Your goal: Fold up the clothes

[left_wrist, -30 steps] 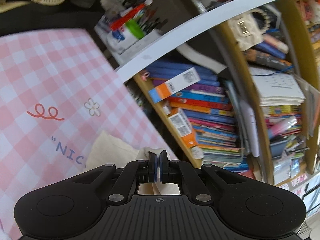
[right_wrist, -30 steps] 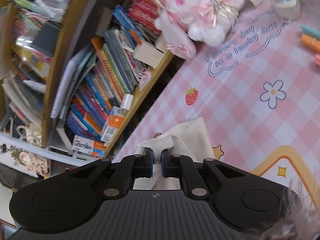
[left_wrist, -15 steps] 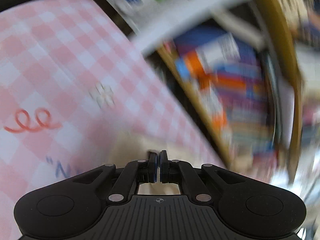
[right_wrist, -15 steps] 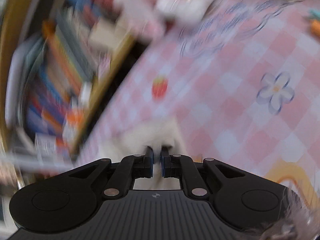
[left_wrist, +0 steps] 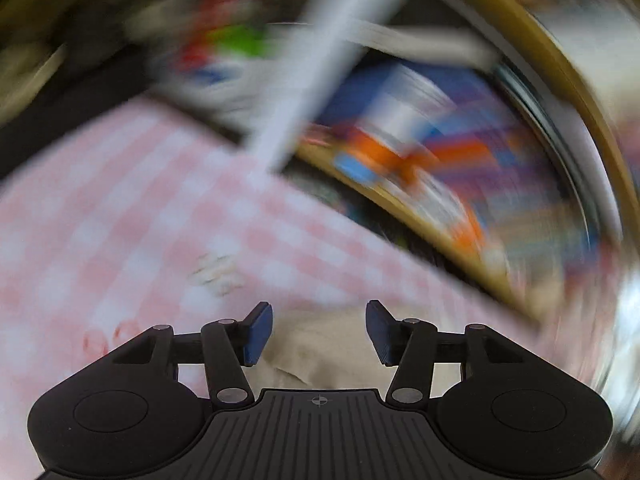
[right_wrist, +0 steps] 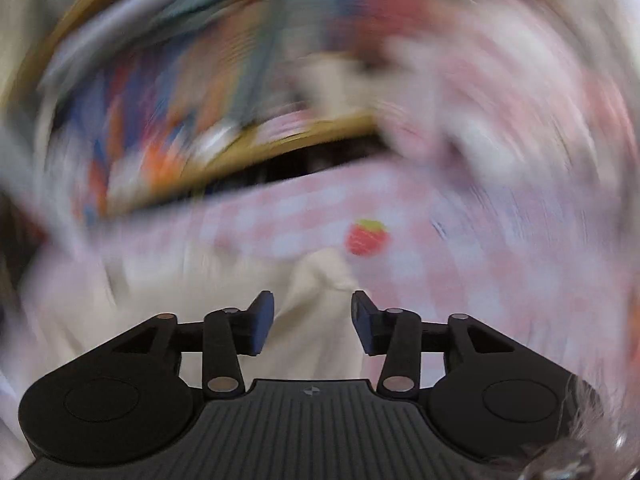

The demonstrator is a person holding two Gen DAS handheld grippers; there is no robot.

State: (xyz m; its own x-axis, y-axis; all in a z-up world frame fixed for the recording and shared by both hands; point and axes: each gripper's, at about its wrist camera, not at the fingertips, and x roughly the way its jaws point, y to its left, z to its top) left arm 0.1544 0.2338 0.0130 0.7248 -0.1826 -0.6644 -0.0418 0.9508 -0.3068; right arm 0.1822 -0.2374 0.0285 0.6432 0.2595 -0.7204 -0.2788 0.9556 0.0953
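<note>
Both jaws have just been opening: the left gripper [left_wrist: 319, 331] and right gripper [right_wrist: 313, 322] stand spread, cream cloth [right_wrist: 316, 320] lying loose below, unpinched.

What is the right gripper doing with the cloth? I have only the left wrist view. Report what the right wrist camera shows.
Observer: The right gripper has just been opening its jaws. The cream garment lies between them, and the pads stand clear of it.
Operator: Give me a landmark for that part of the cloth.
Observer: A peak of the garment rises just short of a strawberry print on the pink checked tablecloth. The picture is blurred, so I cannot tell whether they touch.
</note>
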